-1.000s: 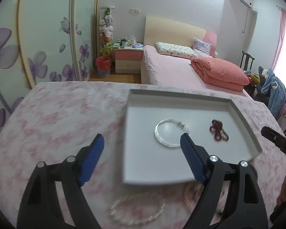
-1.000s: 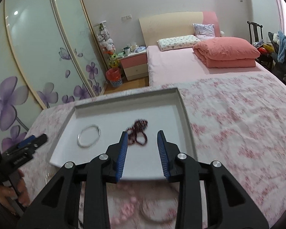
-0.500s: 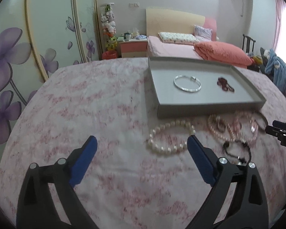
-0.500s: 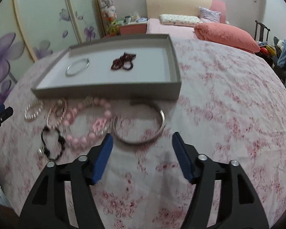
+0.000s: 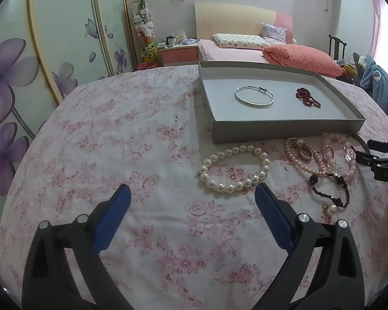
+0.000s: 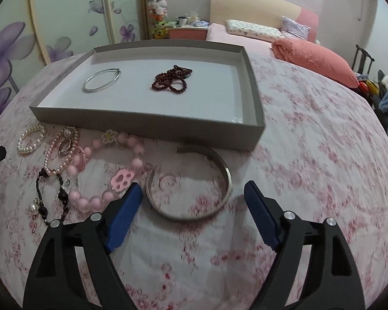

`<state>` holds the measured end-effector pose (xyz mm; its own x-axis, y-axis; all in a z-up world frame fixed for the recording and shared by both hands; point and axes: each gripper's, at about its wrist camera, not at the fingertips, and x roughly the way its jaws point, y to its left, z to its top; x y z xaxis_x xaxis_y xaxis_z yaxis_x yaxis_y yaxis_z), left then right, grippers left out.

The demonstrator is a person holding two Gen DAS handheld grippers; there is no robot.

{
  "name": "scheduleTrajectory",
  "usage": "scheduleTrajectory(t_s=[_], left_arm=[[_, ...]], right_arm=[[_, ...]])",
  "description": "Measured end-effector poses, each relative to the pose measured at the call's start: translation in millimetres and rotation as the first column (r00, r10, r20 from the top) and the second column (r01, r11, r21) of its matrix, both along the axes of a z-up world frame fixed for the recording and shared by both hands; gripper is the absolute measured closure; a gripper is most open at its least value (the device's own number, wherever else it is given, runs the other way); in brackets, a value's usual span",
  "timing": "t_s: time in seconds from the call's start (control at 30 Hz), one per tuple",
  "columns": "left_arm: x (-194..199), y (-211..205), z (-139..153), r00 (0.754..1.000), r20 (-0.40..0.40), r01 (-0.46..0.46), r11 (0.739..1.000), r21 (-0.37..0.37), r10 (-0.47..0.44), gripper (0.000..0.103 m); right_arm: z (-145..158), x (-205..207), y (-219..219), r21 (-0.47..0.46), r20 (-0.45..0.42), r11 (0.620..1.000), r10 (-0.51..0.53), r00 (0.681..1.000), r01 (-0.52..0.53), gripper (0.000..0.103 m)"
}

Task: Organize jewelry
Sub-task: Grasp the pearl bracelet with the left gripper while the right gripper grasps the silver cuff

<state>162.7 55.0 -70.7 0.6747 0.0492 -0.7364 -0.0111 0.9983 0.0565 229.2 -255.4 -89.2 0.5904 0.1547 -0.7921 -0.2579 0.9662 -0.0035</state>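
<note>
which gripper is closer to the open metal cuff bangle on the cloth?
Right. The right gripper hangs just short of the metal cuff bangle, jaws opening, nothing between them. The left gripper sits in front of the white pearl bracelet, across the pile from the cuff.

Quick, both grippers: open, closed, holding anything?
Left gripper: open, empty, near the pearl bracelet.
Right gripper: opening, empty, over the metal bangle.

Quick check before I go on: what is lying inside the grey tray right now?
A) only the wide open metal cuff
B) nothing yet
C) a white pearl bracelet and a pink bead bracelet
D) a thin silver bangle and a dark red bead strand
D: inside the grey tray lie only the thin silver bangle and the dark red bead strand; the other pieces lie on the floral cloth.
</note>
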Motion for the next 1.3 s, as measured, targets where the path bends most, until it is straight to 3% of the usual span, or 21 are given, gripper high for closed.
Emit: scheduleTrajectory(t_s=[0.13,0.23,0.5,0.67,0.93,1.3], left_arm=[[1.6,-0.9,-1.4,1.000,-0.006,0.001,1.000,0.001,-0.001,0.009],[2.2,-1.1,-1.9,1.000,-0.007,0.000,1.000,0.003,0.000,0.009],[12.5,-0.9,-4.4,1.000,-0.011,-0.023,1.000,0.010,0.023,0.011],[31.2,-2.3,-11.9,0.998,-0.053,-0.038,0.999,0.015,0.039,0.044],[41.1,-10.3,-20.3,0.997,-0.077,-0.006,1.000,0.015,0.007,0.075],[40.5,-11.9,-19.7,0.997,-0.071,-0.010,1.000,0.016,0.011,0.076]], right_arm=[[-0.5,6.1,-0.3,0.013,-0.006,0.999,0.033,0.999,-0.032,0.023],[0.8,5.7,-2.7,0.029,0.005,0.999,0.029,1.000,-0.029,0.036],[0.1,-18.5,-3.9,0.035,0.004,0.995,-0.094,0.996,0.094,0.036],[0.3,-23.9,-2.1,0.034,0.004,0.995,-0.097,0.995,0.097,0.036],[0.4,-23.7,-2.1,0.034,0.003,0.995,-0.097,0.995,0.097,0.036],[0.4,-23.6,-1.7,0.033,0.002,0.995,-0.098,0.995,0.097,0.036]])
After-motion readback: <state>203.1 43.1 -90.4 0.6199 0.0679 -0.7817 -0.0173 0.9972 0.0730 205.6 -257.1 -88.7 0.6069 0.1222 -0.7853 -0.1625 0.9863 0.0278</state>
